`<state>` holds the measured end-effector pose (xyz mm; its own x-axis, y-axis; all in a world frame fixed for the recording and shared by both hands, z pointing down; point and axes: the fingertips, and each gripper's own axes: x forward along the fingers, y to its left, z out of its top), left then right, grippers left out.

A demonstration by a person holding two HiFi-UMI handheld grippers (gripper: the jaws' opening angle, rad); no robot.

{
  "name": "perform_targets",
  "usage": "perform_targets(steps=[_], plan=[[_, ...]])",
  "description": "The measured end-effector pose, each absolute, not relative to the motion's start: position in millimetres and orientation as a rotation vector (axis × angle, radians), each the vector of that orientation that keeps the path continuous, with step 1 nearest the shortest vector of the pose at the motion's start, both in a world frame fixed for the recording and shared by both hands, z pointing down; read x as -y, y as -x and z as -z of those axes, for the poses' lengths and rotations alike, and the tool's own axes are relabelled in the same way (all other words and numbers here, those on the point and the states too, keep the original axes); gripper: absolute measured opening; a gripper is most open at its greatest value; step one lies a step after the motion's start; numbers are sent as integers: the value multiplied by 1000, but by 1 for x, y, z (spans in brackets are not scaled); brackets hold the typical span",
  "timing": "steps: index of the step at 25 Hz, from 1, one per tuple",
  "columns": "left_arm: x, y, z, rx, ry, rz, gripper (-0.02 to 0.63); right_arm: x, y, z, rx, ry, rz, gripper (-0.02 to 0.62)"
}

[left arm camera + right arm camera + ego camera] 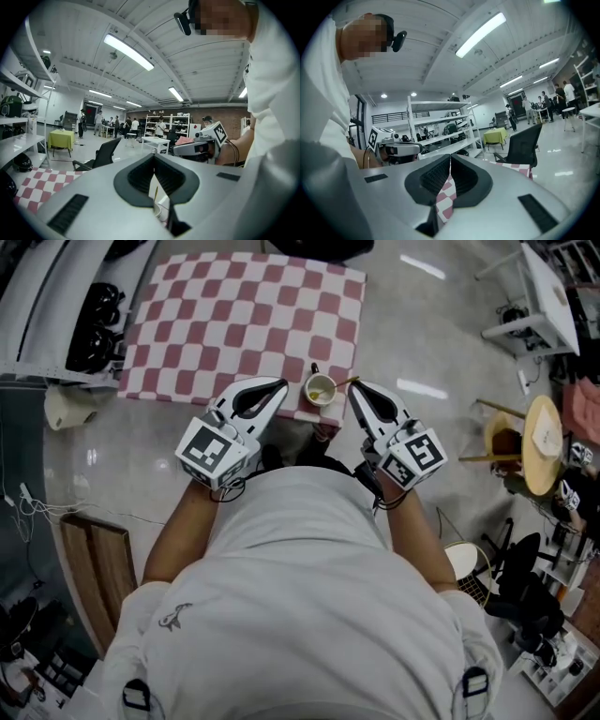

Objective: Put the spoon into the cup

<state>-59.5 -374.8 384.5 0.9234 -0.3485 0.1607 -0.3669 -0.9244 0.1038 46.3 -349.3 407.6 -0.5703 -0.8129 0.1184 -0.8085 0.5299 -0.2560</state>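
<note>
A small white cup (320, 389) stands near the front edge of the red-and-white checkered table (234, 324). The spoon (343, 383) is in it, its handle leaning out to the right. My left gripper (281, 388) is held up just left of the cup, jaws together and empty. My right gripper (353, 390) is just right of the cup, also shut on nothing. In the left gripper view the cup rim (156, 209) and spoon handle (155, 192) show below the closed jaws. The right gripper view shows only checkered cloth (445, 201) under its closed jaws.
A shelf with dark helmets (94, 315) runs along the table's left side. A wooden board (94, 559) lies on the floor at the left, and a round wooden stool (544, 442) stands at the right. A black office chair (98, 157) and several people are farther off.
</note>
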Motion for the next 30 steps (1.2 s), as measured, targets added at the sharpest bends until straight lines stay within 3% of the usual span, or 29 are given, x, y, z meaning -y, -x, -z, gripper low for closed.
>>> perform_targets(steps=[17,30], plan=[[340,82,-371,565,-2987,-210,14,300,-32,-374,-2729,1393,343,35],[257,36,-356,763,-2996,-263,14,216,-91,-364,-2808,1167,315,35]])
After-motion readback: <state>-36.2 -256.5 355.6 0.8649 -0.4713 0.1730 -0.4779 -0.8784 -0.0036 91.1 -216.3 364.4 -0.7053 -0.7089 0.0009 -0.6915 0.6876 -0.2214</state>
